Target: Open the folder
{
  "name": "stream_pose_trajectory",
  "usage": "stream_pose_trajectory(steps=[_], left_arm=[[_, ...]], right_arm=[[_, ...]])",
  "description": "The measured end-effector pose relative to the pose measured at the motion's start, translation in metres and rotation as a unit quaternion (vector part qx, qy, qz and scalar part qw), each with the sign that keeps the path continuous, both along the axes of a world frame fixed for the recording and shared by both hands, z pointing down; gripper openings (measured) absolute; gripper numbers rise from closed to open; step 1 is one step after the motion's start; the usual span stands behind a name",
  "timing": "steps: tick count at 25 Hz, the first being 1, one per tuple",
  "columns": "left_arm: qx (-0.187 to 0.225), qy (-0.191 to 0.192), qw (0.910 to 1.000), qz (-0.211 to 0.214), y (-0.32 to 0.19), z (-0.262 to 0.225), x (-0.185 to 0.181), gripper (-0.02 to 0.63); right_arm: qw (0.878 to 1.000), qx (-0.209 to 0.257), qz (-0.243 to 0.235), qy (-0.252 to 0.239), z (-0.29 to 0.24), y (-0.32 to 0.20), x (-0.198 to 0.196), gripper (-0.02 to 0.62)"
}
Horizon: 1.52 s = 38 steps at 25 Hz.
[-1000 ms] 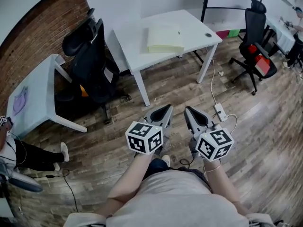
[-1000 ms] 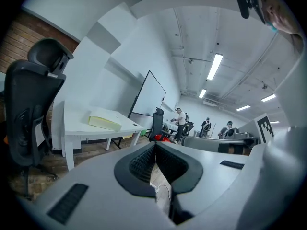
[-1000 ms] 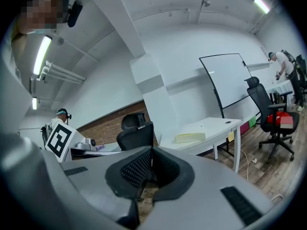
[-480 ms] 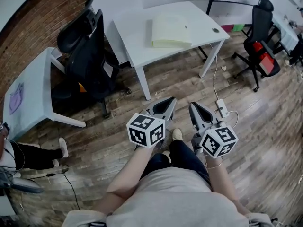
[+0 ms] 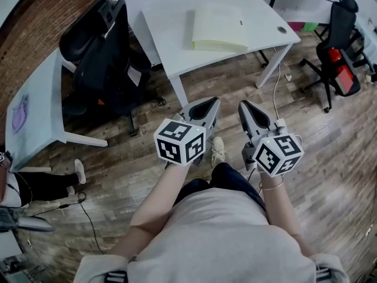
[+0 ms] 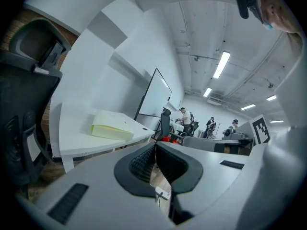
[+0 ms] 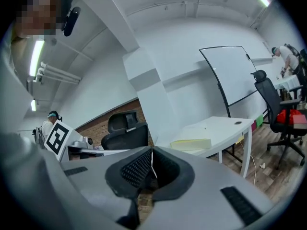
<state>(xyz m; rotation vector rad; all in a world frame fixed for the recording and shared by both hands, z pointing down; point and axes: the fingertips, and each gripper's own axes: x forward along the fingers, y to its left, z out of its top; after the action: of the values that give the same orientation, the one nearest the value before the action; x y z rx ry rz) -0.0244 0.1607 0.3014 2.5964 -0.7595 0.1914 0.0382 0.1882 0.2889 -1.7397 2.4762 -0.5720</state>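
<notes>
Folder [image 5: 219,27] lies flat, long axis seemingly left-right; left tongs [image 5: 213,102] and right tongs [image 5: 243,105] pinched together, empty.

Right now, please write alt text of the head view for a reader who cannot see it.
A person holds the left tool and right tool, both shut and empty, above a wooden floor, facing a white table where a pale yellow folder lies closed. A black chair stands beside it.
</notes>
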Motion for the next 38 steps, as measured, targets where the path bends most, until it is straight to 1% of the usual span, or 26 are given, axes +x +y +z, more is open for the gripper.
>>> stream_pose_trajectory(steps=[2, 5, 7, 9, 12, 16, 20, 25, 27, 31, 38], left_arm=[[0.002, 0.000, 1.0000, -0.004, -0.020, -0.001, 0.009, 0.018], [0.011, 0.002, 0.9999, -0.010, -0.047, -0.007, 0.021, 0.018], [0.016, 0.003, 0.9998, -0.014, -0.065, -0.010, 0.030, 0.018], [0.014, 0.000, 0.9999, -0.007, -0.080, -0.010, 0.041, 0.018], [0.020, -0.017, 0.9997, -0.001, -0.101, -0.009, 0.057, 0.018], [0.019, -0.024, 0.9995, -0.008, -0.128, -0.006, 0.073, 0.018], [0.017, -0.027, 0.9993, -0.017, -0.152, -0.003, 0.085, 0.018], [0.015, -0.028, 0.9991, -0.028, -0.173, -0.002, 0.090, 0.018], [0.014, -0.024, 0.9993, -0.026, -0.178, -0.001, 0.092, 0.018], [0.009, -0.008, 0.9998, -0.014, -0.187, 0.000, 0.095, 0.018], [-0.006, -0.017, 0.9998, -0.009, -0.201, 0.011, 0.094, 0.018]], right_arm=[[1.000, 0.008, -0.012, -0.003, -0.004, -0.019, 0.009, 0.023], [1.000, 0.013, -0.017, -0.013, -0.008, -0.047, 0.027, 0.023], [1.000, 0.009, -0.018, -0.013, -0.006, -0.065, 0.037, 0.023], [1.000, 0.006, -0.018, -0.017, -0.005, -0.083, 0.045, 0.023], [0.999, 0.004, -0.021, -0.027, -0.004, -0.107, 0.055, 0.023], [0.999, -0.002, -0.035, -0.021, 0.002, -0.132, 0.063, 0.023], [0.999, -0.014, -0.045, -0.028, 0.010, -0.154, 0.072, 0.023], [0.998, -0.023, -0.055, -0.023, 0.016, -0.175, 0.076, 0.023], [0.998, -0.026, -0.056, -0.021, 0.018, -0.181, 0.077, 0.023], [0.998, -0.032, -0.051, -0.022, 0.025, -0.189, 0.080, 0.023], [0.998, -0.052, -0.031, -0.023, 0.040, -0.197, 0.084, 0.023]])
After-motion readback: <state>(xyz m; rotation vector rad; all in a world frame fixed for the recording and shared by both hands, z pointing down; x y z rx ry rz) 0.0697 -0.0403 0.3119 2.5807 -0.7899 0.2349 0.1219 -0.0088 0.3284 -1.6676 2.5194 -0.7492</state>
